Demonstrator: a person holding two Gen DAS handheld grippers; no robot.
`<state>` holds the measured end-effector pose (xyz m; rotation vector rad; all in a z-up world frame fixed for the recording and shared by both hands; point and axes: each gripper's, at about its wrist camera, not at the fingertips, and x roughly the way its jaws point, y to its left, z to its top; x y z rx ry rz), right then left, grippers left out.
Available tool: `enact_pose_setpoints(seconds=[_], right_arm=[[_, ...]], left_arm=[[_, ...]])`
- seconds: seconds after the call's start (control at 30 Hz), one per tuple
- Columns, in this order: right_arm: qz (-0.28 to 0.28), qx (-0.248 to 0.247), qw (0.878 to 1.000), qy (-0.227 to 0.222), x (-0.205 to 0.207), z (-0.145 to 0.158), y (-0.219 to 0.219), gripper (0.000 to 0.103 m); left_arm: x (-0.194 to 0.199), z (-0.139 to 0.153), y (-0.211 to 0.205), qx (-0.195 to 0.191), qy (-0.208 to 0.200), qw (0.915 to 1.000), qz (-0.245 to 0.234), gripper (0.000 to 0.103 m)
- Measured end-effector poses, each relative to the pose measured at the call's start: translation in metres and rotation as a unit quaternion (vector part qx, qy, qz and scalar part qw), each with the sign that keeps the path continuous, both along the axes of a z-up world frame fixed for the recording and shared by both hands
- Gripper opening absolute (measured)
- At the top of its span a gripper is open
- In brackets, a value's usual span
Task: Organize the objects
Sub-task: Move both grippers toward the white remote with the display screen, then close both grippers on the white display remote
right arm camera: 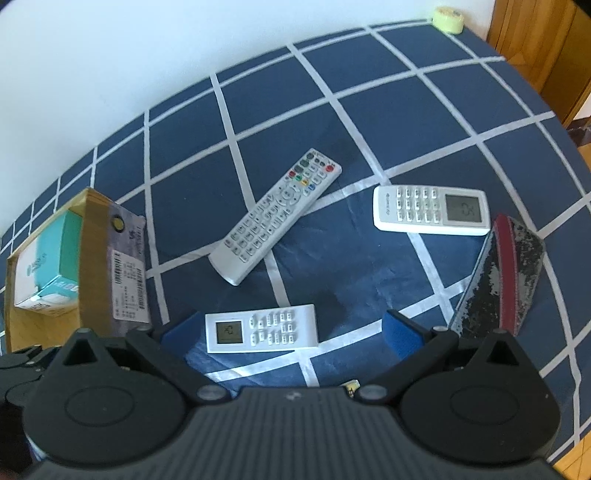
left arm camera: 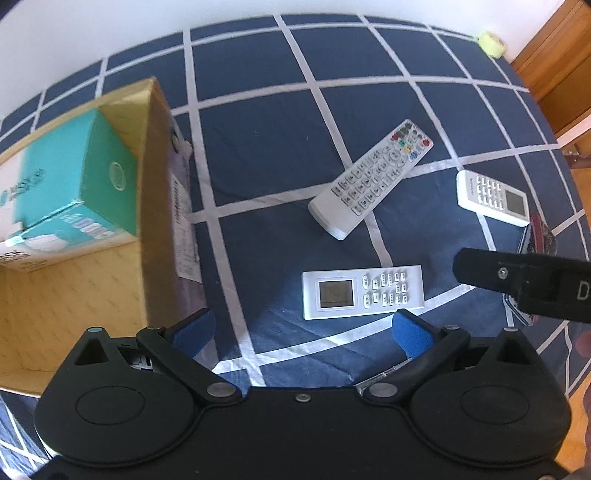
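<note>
My left gripper (left arm camera: 303,334) hangs over the bed with its blue-padded fingers (left arm camera: 412,334) spread wide and nothing between them. My right gripper (right arm camera: 291,334) is spread just as wide, also empty; from the left wrist view one of its black fingers reaches in from the right edge, with a white "D" on it, the rest of the marking cut off.

Everything lies on a navy bedsheet with a white grid pattern (right arm camera: 388,110). Just ahead of both grippers is a short white air-conditioner remote with a grey display (right arm camera: 261,328), lying flat, screen to the left; its digits are too small to read. Beyond it lies a long white TV remote with coloured buttons at its far end (right arm camera: 275,216), set diagonally. To the right is a second white air-conditioner remote with its display on the right (right arm camera: 430,210); a faint brand mark at its left end is unreadable. Near it, a worn black-and-silver pouch with a red stripe (right arm camera: 506,273) lies at the sheet's right side.

On the left stands an open brown cardboard box (left arm camera: 151,184) with a barcode shipping label on its outer wall, print illegible. Inside it sits a teal-and-white carton (left arm camera: 74,184) reading "MASK". A pale yellow tape roll (right arm camera: 448,18) rests at the far corner.
</note>
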<state>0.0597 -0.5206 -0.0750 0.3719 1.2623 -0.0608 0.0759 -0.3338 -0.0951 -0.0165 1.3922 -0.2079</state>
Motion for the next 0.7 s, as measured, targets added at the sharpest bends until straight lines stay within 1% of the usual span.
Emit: enact_pose_setpoints(seconds=[0.3,0.33,0.6,0.63,0.7], right_arm=[[0.023,0.018,0.999,0.036,0.026,-0.037,-0.001,0.102],[0.024,0.02,0.999,0.041,0.028,-0.041,-0.002,0.1],[0.034,0.031,0.996,0.075,0.038,-0.073,-0.001,0.099],[0.035,0.032,0.996,0.077,0.039,-0.075,0.0,0.098],[0.039,0.034,0.995,0.085,0.042,-0.081,0.001,0.093]], left_arm=[[0.018,-0.035,-0.014,-0.006,0.036,0.9993,-0.01,0.103],[0.019,-0.039,-0.015,-0.007,0.041,0.999,-0.014,0.103],[0.029,-0.065,-0.019,-0.019,0.07,0.9971,-0.022,0.103],[0.029,-0.067,-0.019,-0.02,0.072,0.9969,-0.024,0.103],[0.03,-0.072,-0.02,-0.025,0.077,0.9964,-0.025,0.102]])
